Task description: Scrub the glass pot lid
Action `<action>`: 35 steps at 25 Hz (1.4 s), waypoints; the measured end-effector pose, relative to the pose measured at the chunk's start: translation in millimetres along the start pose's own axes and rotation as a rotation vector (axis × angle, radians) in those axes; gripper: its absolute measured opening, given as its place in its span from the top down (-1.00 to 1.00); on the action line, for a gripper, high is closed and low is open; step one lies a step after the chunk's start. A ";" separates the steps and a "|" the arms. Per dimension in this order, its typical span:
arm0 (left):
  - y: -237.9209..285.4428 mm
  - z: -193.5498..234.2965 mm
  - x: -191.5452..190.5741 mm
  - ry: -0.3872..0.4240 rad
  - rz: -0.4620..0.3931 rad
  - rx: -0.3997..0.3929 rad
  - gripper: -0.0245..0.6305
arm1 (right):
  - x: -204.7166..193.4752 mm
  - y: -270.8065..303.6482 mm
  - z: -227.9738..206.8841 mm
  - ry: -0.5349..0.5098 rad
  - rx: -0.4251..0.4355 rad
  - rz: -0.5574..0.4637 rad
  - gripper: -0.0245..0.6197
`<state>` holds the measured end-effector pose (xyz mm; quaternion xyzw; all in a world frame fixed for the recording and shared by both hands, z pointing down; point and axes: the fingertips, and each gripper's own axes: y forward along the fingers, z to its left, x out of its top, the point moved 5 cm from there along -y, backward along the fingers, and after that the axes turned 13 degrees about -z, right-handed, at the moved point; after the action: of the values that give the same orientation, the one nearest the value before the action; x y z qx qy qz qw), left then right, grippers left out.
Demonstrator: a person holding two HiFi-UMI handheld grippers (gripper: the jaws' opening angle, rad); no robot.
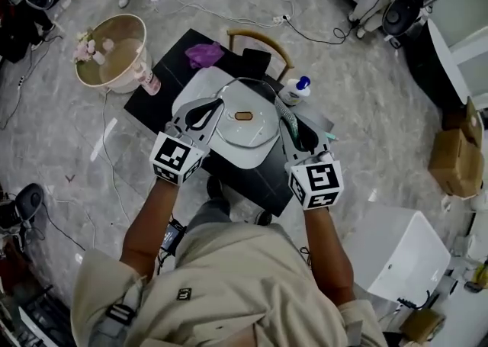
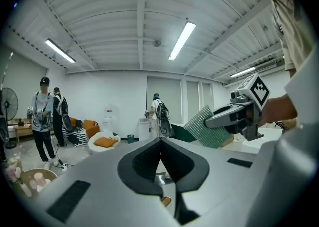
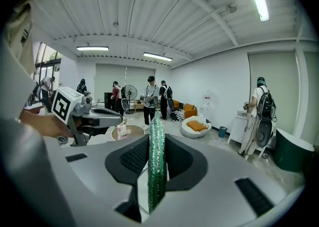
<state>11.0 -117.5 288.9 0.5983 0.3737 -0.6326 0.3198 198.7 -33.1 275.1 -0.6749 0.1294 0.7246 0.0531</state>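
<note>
No readable writing: the label on the blue-capped bottle, at 1 o'clock from the lid, is too small to be read. Only black-and-white square markers are seen on the gripper cubes. The glass pot lid is laid flat, knob up, on a white tray on a black table. The lid is round, so no long axis; the oblong brown knob is aligned 9–3 o'clock in head view. L gripper: jaws are closed narrow on the lid's rim at 9 o'clock. In its own view the lid is mostly hidden by the gripper body, w/ only a bit of metal rim & knob seen thru the gap. R gripper is clamped on a green scouring pad, held edge-on & upright at the lid's 3 o'clock edge. Pad-to-glass contact can't be made out.
</note>
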 end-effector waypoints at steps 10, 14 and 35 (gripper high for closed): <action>-23.2 74.8 -62.4 -0.094 0.078 0.018 0.88 | -84.3 135.3 13.6 -0.104 0.026 0.236 0.65; -43.5 86.2 -94.4 -0.150 0.119 0.055 0.88 | -150.3 185.2 16.4 -0.115 0.053 0.376 0.65; -92.6 110.0 -181.7 -0.293 0.209 0.159 0.88 | -358.9 237.7 153.8 -0.432 0.385 0.720 0.64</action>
<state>-110.4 -171.6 478.8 0.5589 0.2076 -0.7038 0.3863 20.5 -186.6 667.1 -0.3983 0.4738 0.7837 -0.0518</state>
